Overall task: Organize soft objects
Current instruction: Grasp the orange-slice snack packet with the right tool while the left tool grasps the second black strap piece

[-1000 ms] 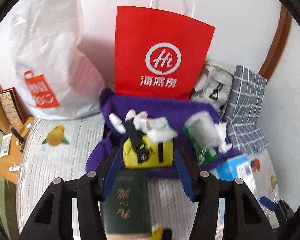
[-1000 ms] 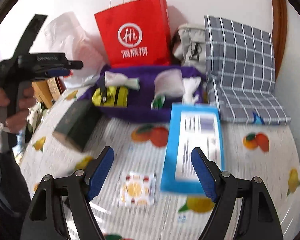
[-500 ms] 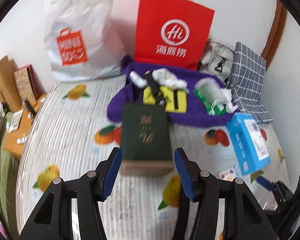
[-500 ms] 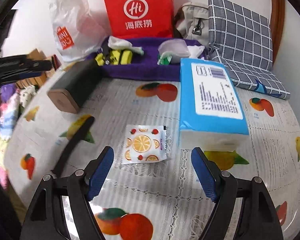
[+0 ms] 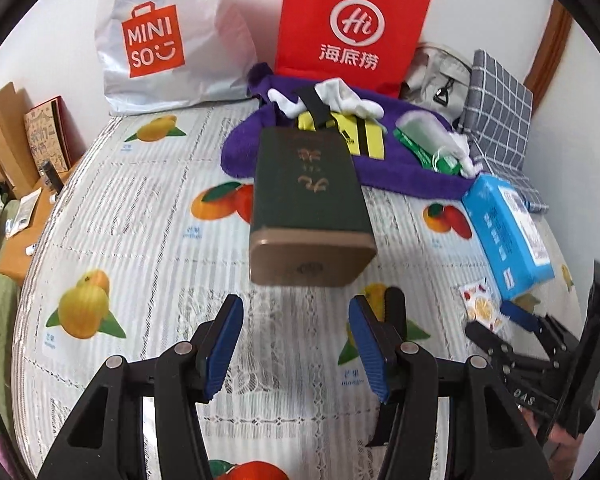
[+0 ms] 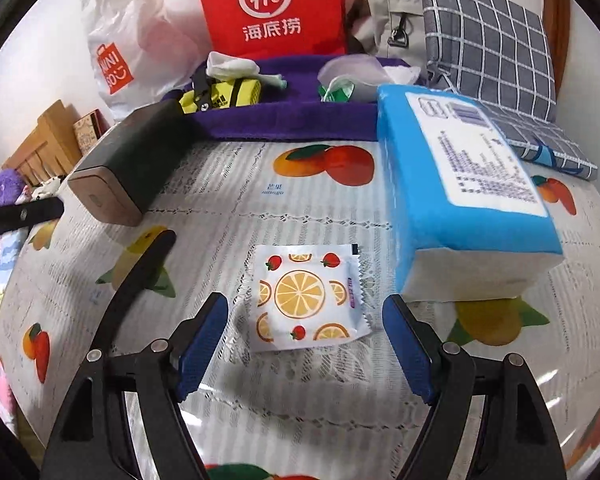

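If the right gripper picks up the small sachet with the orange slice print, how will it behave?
The sachet looks thin and flat, so probably light and floppy. Its glossy film may slip between the fingers. Lying flat on the tablecloth, it cannot roll.

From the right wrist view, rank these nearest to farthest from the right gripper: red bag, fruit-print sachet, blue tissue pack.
1. Fruit-print sachet: on the tablecloth, just ahead of the open fingers.
2. Blue tissue pack: right, behind it.
3. Red bag: upright at the wall.

A flat orange-slice printed sachet (image 6: pixel 310 298) lies beside a blue tissue pack (image 6: pixel 466 184) on the fruit-print cloth (image 6: pixel 260 216).
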`<state>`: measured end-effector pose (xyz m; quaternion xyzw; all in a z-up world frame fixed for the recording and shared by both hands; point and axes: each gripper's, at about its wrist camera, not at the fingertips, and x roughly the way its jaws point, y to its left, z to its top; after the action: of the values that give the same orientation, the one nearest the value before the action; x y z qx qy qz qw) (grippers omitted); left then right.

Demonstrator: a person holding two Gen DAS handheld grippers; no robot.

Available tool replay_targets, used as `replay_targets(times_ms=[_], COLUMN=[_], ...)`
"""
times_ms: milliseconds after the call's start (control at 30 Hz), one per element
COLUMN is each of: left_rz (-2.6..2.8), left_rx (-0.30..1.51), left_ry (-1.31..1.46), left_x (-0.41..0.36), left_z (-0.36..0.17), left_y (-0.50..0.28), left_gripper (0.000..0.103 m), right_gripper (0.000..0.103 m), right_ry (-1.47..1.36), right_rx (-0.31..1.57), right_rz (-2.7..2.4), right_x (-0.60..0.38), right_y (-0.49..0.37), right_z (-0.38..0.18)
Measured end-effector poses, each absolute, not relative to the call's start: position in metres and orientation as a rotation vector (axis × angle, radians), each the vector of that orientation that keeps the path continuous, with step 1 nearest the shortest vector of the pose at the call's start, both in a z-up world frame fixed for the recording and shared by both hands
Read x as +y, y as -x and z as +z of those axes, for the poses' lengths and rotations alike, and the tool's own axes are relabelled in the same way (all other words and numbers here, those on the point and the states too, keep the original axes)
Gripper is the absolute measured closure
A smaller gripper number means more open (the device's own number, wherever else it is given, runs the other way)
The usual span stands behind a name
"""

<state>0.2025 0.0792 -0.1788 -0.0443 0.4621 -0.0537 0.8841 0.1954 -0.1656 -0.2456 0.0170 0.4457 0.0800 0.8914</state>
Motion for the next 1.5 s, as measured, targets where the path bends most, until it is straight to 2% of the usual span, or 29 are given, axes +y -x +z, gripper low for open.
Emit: replay_targets(times_ms=[133,233,300,500,733,800,833,1100,1267,1500], left_rz=[-0.103,-0.107,-0.122,-0.104,-0.147,-0.165,-0.162,-0.157,-0.149,-0.118], left_rx=[0.970,0.979,0.988,1.013,1.052,1.055,1.043,1.001,1.032,1.003], left_ry=[0.082,0.074,0.080,0.072,0.082,0.077,0.060,-0.055,-0.068,-0.082], left_x=[0.081,0.082,0.083,0.086,0.074,0.065,0.059,0.020,0.007,-0.003], left_z=[-0.186,-0.191,-0.195,-0.204,-0.218,-0.223,-0.223,-0.227,-0.233,-0.236], left_y=[-0.197,-0.191,-0.187,-0.178,-0.170,-0.168,-0.166,-0.162,-0.169,-0.169], left_gripper=[0.050,0.050,0.050,0.050,0.049,0.042,0.035,0.031,0.010,0.008], right_gripper=[0.027,0.037,0.050,0.063,0.063,0.063,0.063,0.063,0.062,0.062], right_ry=[0.008,0.030,0.024,0.041,0.056,0.057,0.051,0.028,-0.004,-0.003], right_rx=[0.910,0.898,0.893,0.887,0.893,0.889,0.889,0.879,0.876,0.865], right_rz=[0.137,0.108,0.107,0.123,0.158,0.161,0.164,0.143,0.140,0.150], right_x=[-0.157,-0.155,-0.156,-0.156,-0.159,-0.162,-0.165,-0.188,-0.203,-0.210], right_y=[-0.198,-0.199,-0.199,-0.198,-0.179,-0.171,-0.168,-0.146,-0.136,-0.131], right_z=[-0.249,-0.250,-0.249,-0.249,-0.247,-0.246,-0.246,-0.248,-0.249,-0.252])
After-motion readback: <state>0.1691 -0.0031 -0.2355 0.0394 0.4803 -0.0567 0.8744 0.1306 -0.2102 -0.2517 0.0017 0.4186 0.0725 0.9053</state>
